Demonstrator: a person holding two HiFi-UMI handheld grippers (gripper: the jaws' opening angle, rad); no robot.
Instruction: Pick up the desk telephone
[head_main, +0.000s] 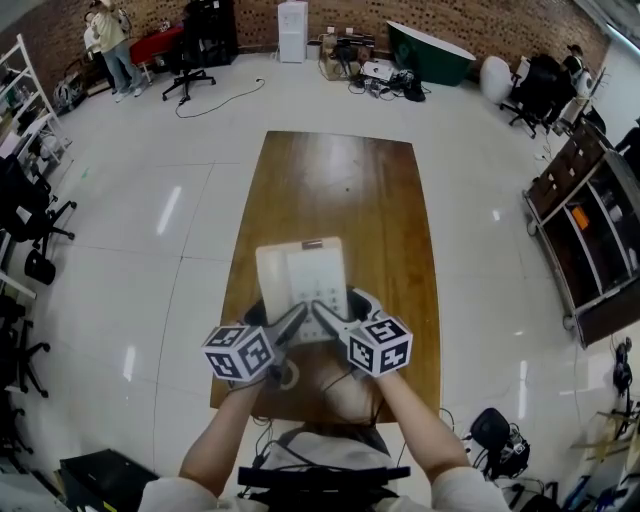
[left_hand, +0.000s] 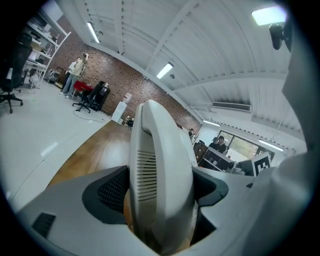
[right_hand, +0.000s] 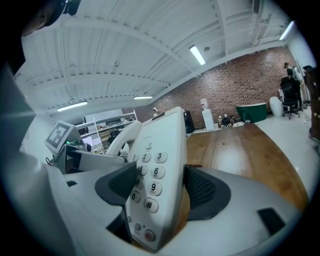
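The white desk telephone (head_main: 300, 275) hangs above the near end of the brown wooden table (head_main: 340, 190), held from both sides. My left gripper (head_main: 291, 323) is shut on the phone's handset side; in the left gripper view the ribbed handset (left_hand: 159, 175) fills the gap between the dark pads. My right gripper (head_main: 328, 318) is shut on the keypad side, and the number keys (right_hand: 152, 187) show between its pads in the right gripper view. The phone's near edge is hidden behind the two marker cubes.
A dark cabinet (head_main: 590, 240) stands to the right and black office chairs (head_main: 30, 230) to the left. At the back are a green tub (head_main: 430, 50), a white unit (head_main: 292, 30) and a person (head_main: 110, 45). Cables lie under the table's near edge.
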